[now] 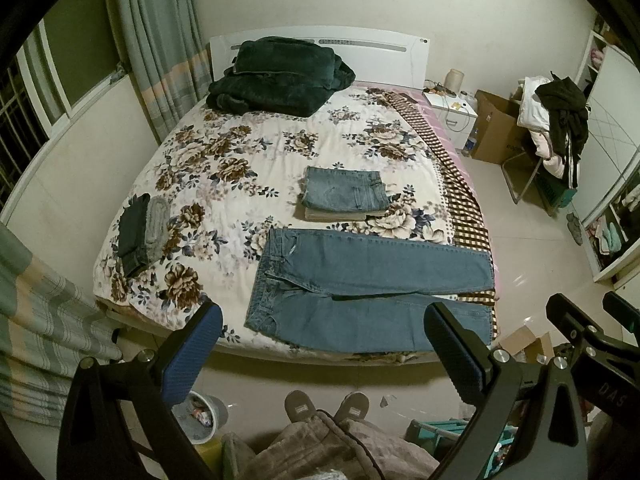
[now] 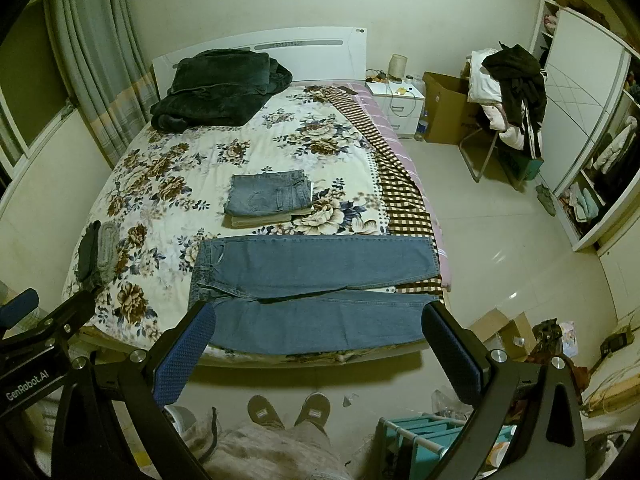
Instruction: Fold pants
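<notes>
Both grippers, left (image 1: pixel 322 350) and right (image 2: pixel 318 352), hang wide open and empty above the person's slippers (image 2: pixel 289 410). The jeans (image 1: pixel 360 288) lie flat ahead at the bed's (image 1: pixel 240 152) near edge, long ways left to right, waist left, cuffs right.

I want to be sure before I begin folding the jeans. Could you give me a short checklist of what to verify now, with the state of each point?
1. Left claw open and holding nothing: ok.
2. Right claw open and holding nothing: ok.
3. Jeans spread flat on the bed, legs side by side: ok, but the legs part a little toward the hems.
4. Nothing lying on the jeans: ok; the folded stack sits apart, further up the bed.
5. Jeans fully on the bed: not ok; the near leg and the hems reach the bed's edges.
6. Zipper and button closed: cannot tell.
</notes>
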The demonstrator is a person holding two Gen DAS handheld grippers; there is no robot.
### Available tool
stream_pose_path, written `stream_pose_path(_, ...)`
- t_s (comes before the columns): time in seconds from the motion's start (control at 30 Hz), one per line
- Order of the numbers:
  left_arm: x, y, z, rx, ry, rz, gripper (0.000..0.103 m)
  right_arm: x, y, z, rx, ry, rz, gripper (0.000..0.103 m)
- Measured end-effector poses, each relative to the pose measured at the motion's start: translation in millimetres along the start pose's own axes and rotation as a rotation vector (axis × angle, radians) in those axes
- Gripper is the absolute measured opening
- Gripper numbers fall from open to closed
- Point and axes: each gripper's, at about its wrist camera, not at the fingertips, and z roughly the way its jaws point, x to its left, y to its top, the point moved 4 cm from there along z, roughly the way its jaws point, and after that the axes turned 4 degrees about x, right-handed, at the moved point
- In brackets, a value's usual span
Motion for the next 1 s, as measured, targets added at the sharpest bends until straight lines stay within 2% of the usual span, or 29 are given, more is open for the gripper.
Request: stream_pose_path(1.0, -12.0, -7.6, -2.1, 0.007, -0.010, -0.002, 0.103, 3.2, 0.6, -0.6, 0.003, 0.002, -0.005, 0.103)
